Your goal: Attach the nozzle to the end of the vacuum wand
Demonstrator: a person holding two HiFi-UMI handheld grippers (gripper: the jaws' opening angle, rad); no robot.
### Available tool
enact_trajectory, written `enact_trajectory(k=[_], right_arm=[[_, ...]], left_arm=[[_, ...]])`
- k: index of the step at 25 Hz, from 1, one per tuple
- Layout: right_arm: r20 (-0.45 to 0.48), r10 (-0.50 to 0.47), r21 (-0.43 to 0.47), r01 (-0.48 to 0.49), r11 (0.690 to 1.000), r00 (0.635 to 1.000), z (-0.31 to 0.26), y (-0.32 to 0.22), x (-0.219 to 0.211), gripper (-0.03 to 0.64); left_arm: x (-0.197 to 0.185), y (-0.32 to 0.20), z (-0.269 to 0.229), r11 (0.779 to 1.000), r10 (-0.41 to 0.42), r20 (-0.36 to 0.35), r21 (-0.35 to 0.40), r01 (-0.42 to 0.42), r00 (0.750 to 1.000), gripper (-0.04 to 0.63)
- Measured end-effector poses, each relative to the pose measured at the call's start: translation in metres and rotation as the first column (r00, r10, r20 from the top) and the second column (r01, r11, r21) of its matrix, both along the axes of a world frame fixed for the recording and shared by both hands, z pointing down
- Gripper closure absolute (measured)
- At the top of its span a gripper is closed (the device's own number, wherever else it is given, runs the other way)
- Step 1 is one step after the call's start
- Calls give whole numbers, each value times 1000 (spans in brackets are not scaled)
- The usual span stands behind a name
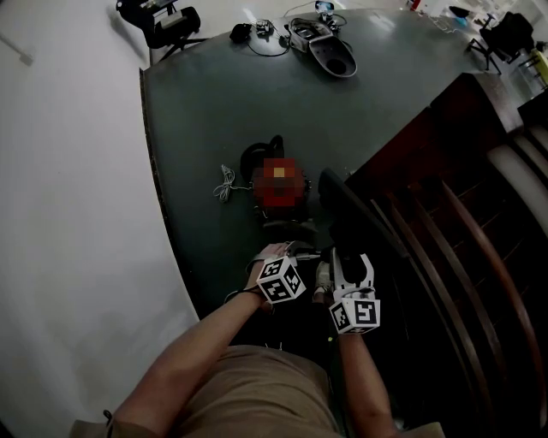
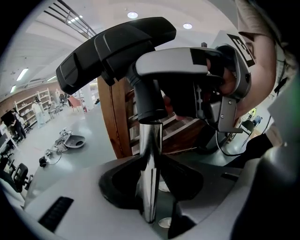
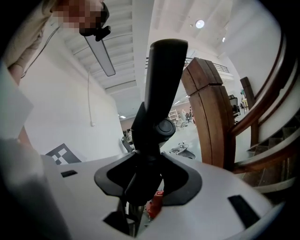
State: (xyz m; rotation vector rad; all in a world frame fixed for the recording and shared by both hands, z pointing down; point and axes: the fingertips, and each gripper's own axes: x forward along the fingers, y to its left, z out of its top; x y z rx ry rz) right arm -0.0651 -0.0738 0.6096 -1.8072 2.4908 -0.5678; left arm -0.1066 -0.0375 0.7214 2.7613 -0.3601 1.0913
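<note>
In the left gripper view a shiny metal wand [image 2: 151, 173] stands between the jaws of my left gripper [image 2: 150, 190], which is shut on it. The black nozzle's collar [image 2: 146, 101] sits over the wand's top end, and its wide floor head [image 2: 112, 44] spreads above. My right gripper [image 2: 220, 93] grips the nozzle's neck from the right. In the right gripper view that black neck [image 3: 154, 136] is clamped in the right gripper [image 3: 143, 187]. In the head view both grippers, left [image 1: 293, 254] and right [image 1: 338, 261], meet just before the nozzle [image 1: 355, 218].
The vacuum's body [image 1: 278, 210] lies on the dark floor mat [image 1: 223, 111], with a white cable [image 1: 225, 182] beside it. Other vacuum parts [image 1: 325, 47] and a chair [image 1: 163, 21] are at the far end. A wooden staircase [image 1: 462, 231] rises close on the right.
</note>
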Motion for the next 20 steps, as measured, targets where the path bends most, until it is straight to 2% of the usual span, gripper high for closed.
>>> enact_trajectory(k=[3,6,12,15,20], right_arm=[[50,56,-13,-56,998,997,4,1,14,446],[43,89,1,-89,996,995,6,5,27,446],[-141,73,113,-57,992,987,5,13,30,448],[-176,73,133,-50,990,982,3,16,32,448],[-258,48,146,-11,989,965,5,17,40,446]], left_arm=[[9,1,2,1000,18,6,-5,-18,1000,454],[20,2,4,999,38,0,-30,-38,999,454],[42,2,9,995,61,0,-77,-61,998,454],[47,2,9,995,54,1,-80,-54,999,454],[59,1,9,994,86,32,-74,-84,996,454]])
